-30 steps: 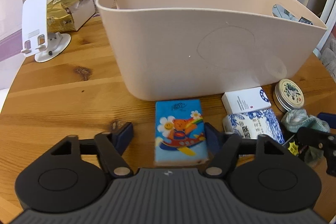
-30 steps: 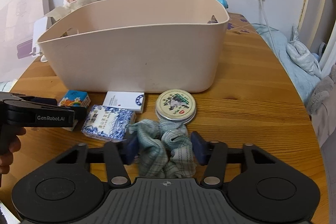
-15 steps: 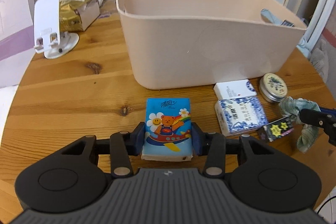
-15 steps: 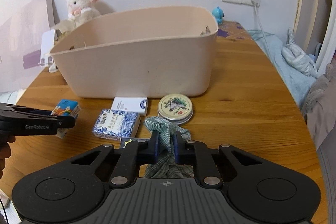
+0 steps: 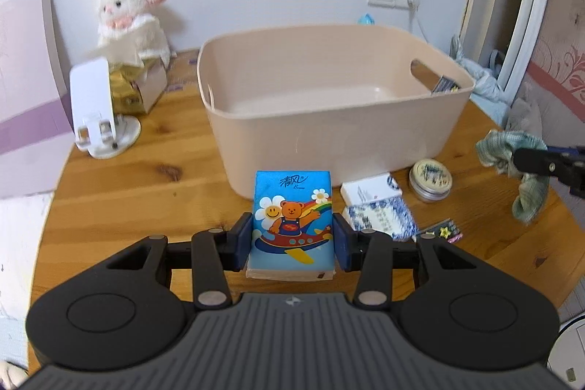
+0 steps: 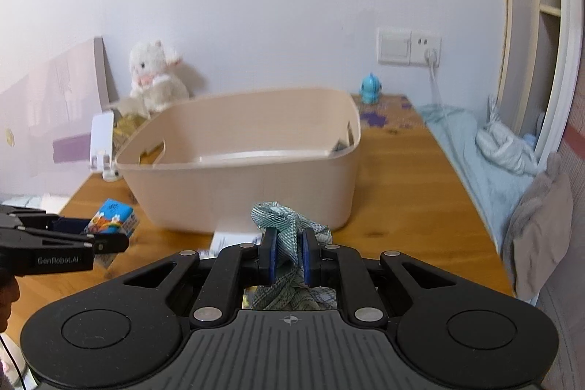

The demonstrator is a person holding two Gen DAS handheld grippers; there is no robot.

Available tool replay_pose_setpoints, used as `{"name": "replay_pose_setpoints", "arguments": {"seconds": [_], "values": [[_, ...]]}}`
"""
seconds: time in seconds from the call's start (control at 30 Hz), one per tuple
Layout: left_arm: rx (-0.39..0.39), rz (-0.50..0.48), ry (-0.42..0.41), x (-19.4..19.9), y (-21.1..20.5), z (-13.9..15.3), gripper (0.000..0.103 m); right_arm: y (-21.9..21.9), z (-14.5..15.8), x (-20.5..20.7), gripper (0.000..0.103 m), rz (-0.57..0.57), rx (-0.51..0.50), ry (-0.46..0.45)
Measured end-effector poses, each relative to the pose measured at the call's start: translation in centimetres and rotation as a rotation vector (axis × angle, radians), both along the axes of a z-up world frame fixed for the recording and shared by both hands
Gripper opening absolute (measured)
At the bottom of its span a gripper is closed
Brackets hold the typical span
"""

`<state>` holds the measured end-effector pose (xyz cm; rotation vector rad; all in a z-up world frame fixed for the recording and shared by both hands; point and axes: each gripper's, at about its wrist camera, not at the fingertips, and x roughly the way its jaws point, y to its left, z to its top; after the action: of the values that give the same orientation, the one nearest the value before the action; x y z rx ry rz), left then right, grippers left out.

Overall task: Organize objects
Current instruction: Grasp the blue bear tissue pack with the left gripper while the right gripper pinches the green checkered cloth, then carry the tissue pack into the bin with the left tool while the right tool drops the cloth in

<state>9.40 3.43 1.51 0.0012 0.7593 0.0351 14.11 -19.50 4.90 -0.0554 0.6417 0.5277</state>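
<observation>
My left gripper point(image 5: 292, 242) is shut on a blue tissue pack point(image 5: 291, 218) with a cartoon bear, held above the wooden table in front of the beige plastic bin point(image 5: 329, 119). The pack also shows in the right wrist view point(image 6: 113, 220). My right gripper point(image 6: 288, 256) is shut on a green-grey cloth point(image 6: 283, 225), lifted in front of the bin point(image 6: 241, 185); the cloth hangs at the right in the left wrist view point(image 5: 519, 167). The bin holds a small item near its right handle point(image 5: 442, 84).
On the table point(image 5: 128, 192) lie a white box point(image 5: 369, 190), a blue-patterned pack point(image 5: 380, 220), a round tin point(image 5: 430, 180) and a small star-patterned item point(image 5: 444, 231). A white phone stand point(image 5: 95, 112), a gold box and a plush lamb point(image 5: 128, 13) stand at the back left.
Both grippers closed on their objects and rose: the left lifted the tissue pack off the table, the right lifted the cloth. Both views now look over the bin's rim.
</observation>
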Motion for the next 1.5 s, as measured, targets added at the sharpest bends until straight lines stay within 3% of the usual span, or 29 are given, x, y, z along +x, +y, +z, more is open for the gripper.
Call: {"name": "replay_pose_setpoints", "arguments": {"seconds": [0.33,0.8,0.97,1.5], "values": [[-0.026,-0.01,-0.104,0.5,0.5,4.1,0.047,-0.2,4.5,1.2,0.014,-0.015,0.056,-0.109],[-0.019,-0.002,-0.169,5.5,1.5,6.7,0.047,2.4,6.6,5.9,0.014,-0.013,0.074,-0.167],[0.001,0.004,-0.152,8.1,0.9,5.9,0.047,3.8,5.7,8.1,0.014,-0.012,0.06,-0.146],[0.054,0.044,0.047,16.1,0.8,-0.9,0.047,7.6,-0.3,13.5,0.014,0.003,-0.045,0.0]]}}
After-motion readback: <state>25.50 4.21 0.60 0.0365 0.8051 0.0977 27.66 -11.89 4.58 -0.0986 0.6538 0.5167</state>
